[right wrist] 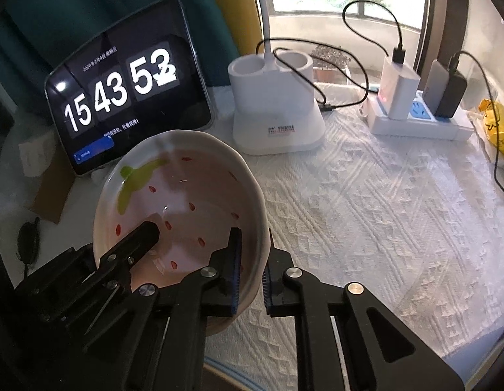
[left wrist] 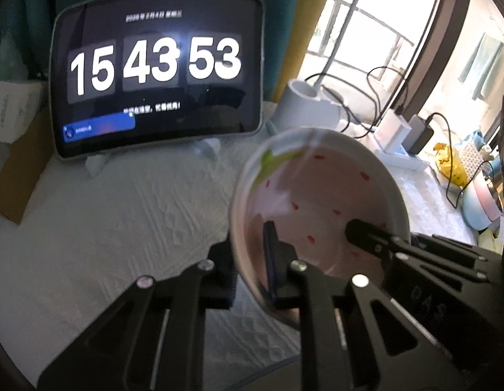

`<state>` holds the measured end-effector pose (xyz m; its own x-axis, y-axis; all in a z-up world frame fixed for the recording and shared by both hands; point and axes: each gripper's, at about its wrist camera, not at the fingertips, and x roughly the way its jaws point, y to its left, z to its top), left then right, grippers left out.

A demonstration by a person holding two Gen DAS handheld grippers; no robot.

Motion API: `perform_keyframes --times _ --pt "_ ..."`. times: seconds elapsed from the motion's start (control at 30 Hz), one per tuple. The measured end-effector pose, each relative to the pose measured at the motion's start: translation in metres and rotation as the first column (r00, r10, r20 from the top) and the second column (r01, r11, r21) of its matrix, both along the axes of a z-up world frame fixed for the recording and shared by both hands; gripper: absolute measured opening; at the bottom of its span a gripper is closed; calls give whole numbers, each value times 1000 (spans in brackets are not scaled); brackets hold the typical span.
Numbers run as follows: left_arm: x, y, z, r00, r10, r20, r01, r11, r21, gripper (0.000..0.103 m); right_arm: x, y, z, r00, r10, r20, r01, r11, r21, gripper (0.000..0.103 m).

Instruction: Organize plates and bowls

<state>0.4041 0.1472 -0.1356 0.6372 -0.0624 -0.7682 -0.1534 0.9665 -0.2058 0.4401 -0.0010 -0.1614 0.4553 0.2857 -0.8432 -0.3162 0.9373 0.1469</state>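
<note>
The bowl (right wrist: pixel 183 208), pink inside with red spots and a green leaf, is in the lower left of the right wrist view, tilted above the white tablecloth (right wrist: pixel 366 211). The right gripper (right wrist: pixel 250 273) is clamped on its right wall. The left gripper (left wrist: pixel 252 280) pinches the opposite wall, near the tablet (left wrist: pixel 157 75).

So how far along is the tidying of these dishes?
Nothing looks put away yet: no stack or rack shows. In hand: the pink strawberry bowl, tilted above the white tablecloth, its wall pinched on opposite sides by the left gripper and the right gripper. Left: setting it down; other dishes aren't in view.
</note>
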Motion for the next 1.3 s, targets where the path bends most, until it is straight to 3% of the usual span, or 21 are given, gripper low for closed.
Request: perform_keyframes --times 0.9,1.3 --pt "-56 -33 58 994 -33 104 31 999 20 14 -60 -43 52 995 -28 98 22 998 56 11" --pt "-83 -69 79 987 -78 142 74 997 35 14 -88 -80 70 989 -59 134 49 996 76 11"
